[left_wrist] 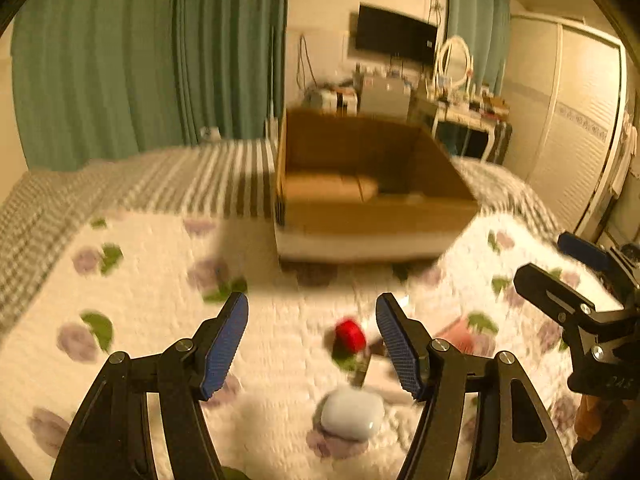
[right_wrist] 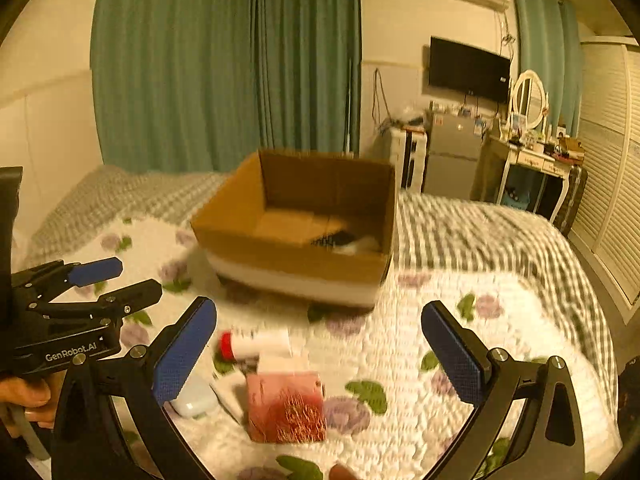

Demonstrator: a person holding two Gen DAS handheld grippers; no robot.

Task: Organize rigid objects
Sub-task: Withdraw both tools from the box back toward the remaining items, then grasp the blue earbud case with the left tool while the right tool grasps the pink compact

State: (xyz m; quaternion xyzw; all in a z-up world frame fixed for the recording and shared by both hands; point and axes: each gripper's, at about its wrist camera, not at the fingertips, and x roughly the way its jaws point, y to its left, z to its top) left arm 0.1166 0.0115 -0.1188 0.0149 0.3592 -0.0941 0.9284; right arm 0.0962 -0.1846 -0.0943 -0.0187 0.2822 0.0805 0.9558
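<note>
On the bed [right_wrist: 460, 240], the box [right_wrist: 296, 264] stands behind the small things. Before it lie a tube [right_wrist: 256, 345], a packet [right_wrist: 286, 408] nearer me, and an earbud case [left_wrist: 352, 412] left of the packet. My left gripper [left_wrist: 312, 344] hangs left of my right gripper [right_wrist: 320, 356]. Items lie in the box.

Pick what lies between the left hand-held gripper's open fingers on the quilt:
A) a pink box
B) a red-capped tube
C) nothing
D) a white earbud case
D: the white earbud case lies on the quilt inside the left hand-held gripper, whose fingers stand apart from it.
</note>
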